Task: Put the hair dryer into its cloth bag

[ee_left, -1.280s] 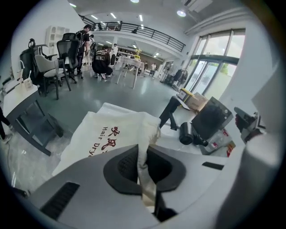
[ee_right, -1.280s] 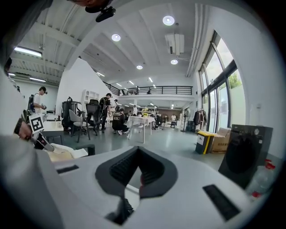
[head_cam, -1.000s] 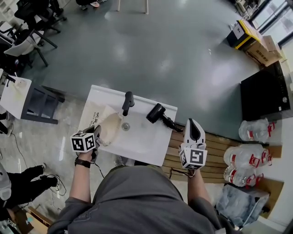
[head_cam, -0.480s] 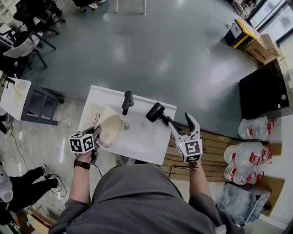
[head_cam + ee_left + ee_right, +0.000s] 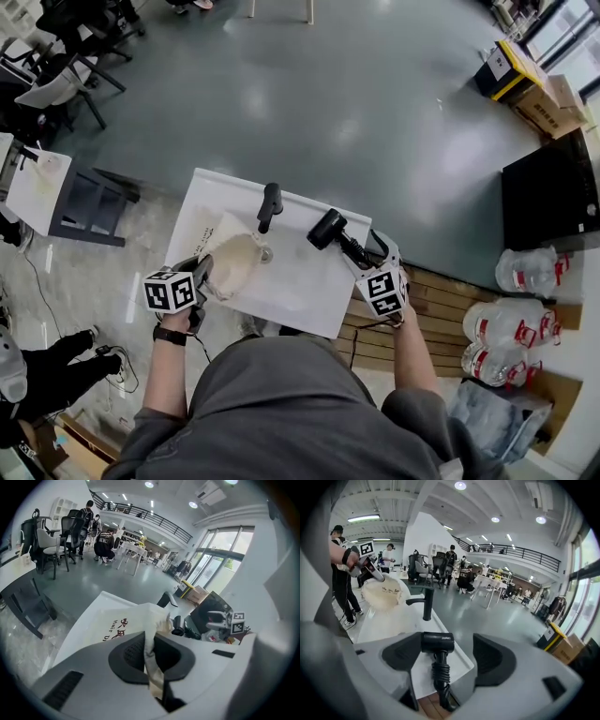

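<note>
A black hair dryer lies on the white sink counter, its cord-wrapped handle pointing at my right gripper. In the right gripper view the dryer lies between the wide jaws of the right gripper. The jaws have just been opening and the pads stand clear of the dryer. The cream cloth bag lies at the counter's left. My left gripper is shut on its near edge. In the left gripper view, bag cloth runs between the closed pads of the left gripper.
A black faucet stands at the counter's back, between bag and dryer. A wooden slatted platform lies to the right, with large water bottles beyond it. Office chairs stand far left and boxes far right.
My right gripper came down and forward to the hair dryer, and its jaws went from shut to wide open around the handle. The left gripper kept still, holding the bag.
</note>
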Demonstrator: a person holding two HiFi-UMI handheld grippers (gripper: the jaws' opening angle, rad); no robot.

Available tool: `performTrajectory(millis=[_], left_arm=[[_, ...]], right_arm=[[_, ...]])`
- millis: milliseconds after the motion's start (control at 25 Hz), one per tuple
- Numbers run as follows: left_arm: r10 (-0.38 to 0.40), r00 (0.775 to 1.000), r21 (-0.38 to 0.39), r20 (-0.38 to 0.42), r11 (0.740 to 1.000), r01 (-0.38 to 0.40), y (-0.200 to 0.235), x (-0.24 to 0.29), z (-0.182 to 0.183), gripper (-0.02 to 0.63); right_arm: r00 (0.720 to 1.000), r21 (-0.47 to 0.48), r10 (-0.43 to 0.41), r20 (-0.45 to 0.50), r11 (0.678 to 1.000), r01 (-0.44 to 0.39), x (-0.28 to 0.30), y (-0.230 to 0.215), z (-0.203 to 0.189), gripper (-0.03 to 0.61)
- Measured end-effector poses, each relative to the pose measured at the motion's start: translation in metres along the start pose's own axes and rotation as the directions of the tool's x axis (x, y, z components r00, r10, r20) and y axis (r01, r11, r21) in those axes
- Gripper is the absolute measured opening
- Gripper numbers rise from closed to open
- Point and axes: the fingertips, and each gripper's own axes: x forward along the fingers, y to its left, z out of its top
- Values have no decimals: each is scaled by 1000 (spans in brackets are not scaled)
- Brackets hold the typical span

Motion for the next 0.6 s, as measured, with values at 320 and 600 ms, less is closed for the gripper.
performTrajectory(millis=[320, 600], left_arm=[[20, 1000, -13, -15, 1000, -21, 0, 0, -2, 8], [39, 999, -17, -30, 999, -40, 0, 0, -6, 8]], right_arm=[[990, -15, 71, -122, 997, -73, 46, 1, -46, 333], [964, -17, 145, -223, 988, -153, 85, 13, -82, 333]])
